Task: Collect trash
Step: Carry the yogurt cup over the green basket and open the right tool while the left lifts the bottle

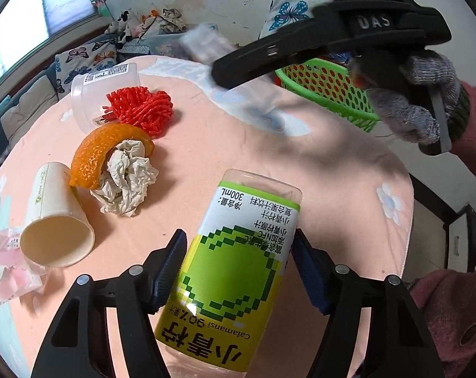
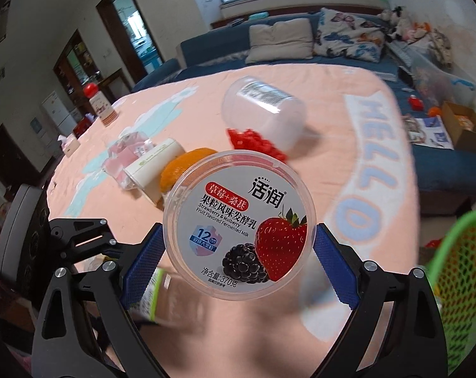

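Note:
My left gripper (image 1: 239,267) is shut on a green and yellow calamansi juice bottle (image 1: 234,271), held over the pink table (image 1: 206,145). My right gripper (image 2: 238,249) is shut on a clear yogurt tub (image 2: 239,223) with a strawberry lid, held above the table; it also shows in the left wrist view (image 1: 206,44), blurred. On the table lie a paper cup (image 1: 56,217), an orange peel (image 1: 108,154), a crumpled tissue (image 1: 127,176), a red net (image 1: 140,110), a clear plastic jar (image 1: 102,91) and a pink wrapper (image 1: 8,261).
A green mesh basket (image 1: 329,91) stands at the table's far right edge; it also shows in the right wrist view (image 2: 461,277). A red-capped bottle (image 2: 100,104) stands at the table's far left. A blue sofa (image 2: 269,50) with pillows lies behind.

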### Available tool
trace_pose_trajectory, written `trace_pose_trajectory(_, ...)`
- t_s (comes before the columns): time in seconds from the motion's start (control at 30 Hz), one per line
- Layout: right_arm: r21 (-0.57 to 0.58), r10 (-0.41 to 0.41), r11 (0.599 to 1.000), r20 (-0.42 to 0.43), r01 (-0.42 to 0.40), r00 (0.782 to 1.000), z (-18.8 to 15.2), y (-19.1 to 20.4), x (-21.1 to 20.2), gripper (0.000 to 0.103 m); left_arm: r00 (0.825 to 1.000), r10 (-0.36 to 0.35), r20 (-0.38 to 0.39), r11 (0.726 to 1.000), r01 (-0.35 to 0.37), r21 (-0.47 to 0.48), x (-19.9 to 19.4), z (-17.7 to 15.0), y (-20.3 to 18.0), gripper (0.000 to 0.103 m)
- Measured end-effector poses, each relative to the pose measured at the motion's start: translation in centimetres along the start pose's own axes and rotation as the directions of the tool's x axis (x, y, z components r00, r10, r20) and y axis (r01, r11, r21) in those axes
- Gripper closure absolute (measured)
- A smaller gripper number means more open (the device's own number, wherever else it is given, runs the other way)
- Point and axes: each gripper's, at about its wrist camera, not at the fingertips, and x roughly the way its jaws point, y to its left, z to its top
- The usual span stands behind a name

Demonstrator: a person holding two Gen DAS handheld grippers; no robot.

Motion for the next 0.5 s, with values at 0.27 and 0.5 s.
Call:
trace_pose_trajectory(0.27, 0.081, -0.109, 0.991, 0.042, 0.106, 0.993, -2.2, -3.6, -4.6, 0.011, 0.999, 0.025, 0.020, 0.998, -0.024, -0.049, -1.3, -0.1, -1.2, 0.045)
trace_pose_trajectory(0.5, 0.173, -0.227, 0.962, 0.067, 0.212, 0.972, -4.5, -7.9, -8.6, 0.011, 0.999, 0.044, 0.021, 0.993, -0.042, -0.106, -1.8, 0.8, -1.6, 0.046)
